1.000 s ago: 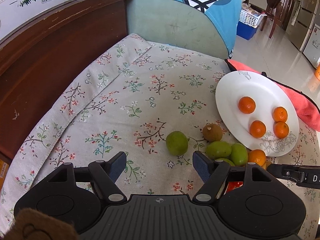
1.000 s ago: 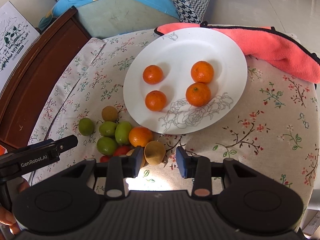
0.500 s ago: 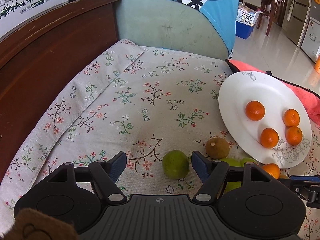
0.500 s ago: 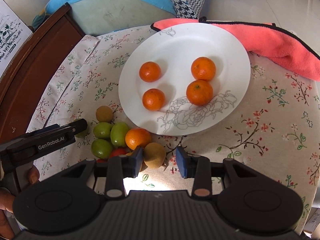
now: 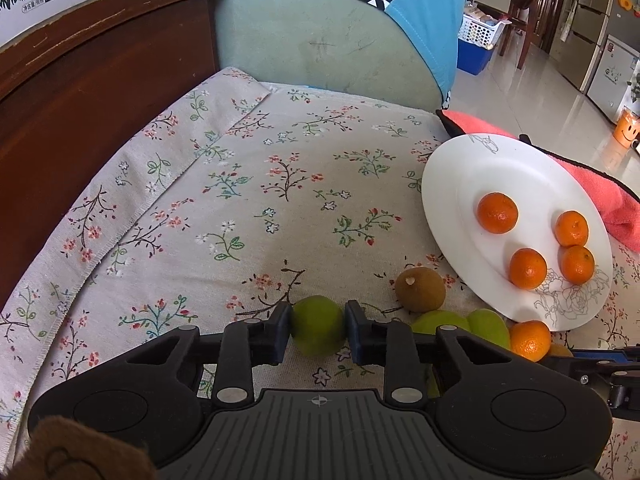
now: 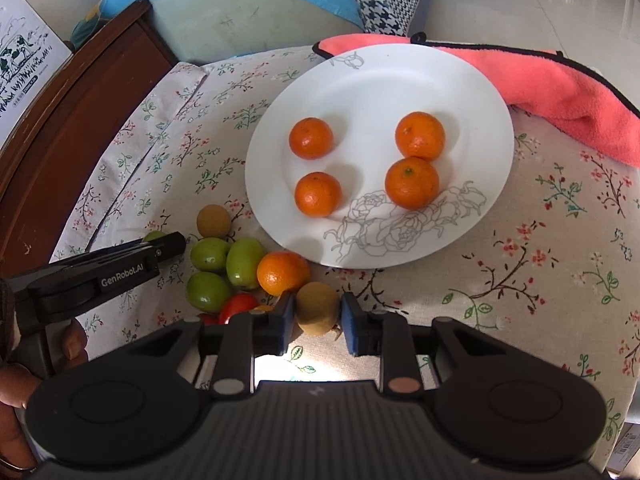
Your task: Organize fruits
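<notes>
We have just closed our left gripper [image 5: 318,330] on the green fruit [image 5: 318,331], which sits on the floral cloth [image 5: 248,208] left of the white plate [image 5: 452,184]; our right gripper [image 6: 318,316] has just pinched the brown fruit [image 6: 318,307] below the plate's rim. We judge both ready to lift. A second earlier both jaws stood wider. The fruits behind our left gripper are partly hidden.

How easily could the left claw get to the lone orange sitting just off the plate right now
Probably not yet. The left claw is shut on a green fruit, so it is occupied. The orange also lies beyond other green fruits, pressed against the plate rim, close to the right claw.
</notes>
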Available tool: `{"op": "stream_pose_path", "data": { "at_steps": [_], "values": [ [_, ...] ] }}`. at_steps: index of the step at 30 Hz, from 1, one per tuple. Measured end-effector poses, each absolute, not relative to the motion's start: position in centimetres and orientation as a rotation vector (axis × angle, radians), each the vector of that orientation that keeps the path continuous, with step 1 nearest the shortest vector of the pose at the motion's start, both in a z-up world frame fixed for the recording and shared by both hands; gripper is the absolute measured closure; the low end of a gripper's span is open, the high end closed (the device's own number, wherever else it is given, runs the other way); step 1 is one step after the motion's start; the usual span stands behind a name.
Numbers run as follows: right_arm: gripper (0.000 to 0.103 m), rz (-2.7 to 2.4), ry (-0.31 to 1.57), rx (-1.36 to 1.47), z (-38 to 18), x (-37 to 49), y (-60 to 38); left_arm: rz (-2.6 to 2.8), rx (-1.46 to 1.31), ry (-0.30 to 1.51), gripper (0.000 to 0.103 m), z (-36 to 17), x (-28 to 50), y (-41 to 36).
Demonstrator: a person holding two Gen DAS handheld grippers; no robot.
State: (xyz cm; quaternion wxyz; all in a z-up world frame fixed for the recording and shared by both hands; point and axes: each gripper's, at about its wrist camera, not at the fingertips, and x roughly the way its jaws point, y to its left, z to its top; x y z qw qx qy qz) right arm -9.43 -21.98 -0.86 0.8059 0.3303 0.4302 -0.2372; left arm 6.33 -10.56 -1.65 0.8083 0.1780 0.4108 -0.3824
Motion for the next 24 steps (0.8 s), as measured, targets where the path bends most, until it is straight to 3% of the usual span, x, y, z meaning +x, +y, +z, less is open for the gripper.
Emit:
{"op": "stream_pose_path", "data": {
  "at_steps": [24],
  "values": [
    [0.078,-0.426,0.838,0.784,1.0,-10.7,-22.7,-0.944,0.331,0.859,0.077,1.5,3.1,-9.2]
  ]
}}
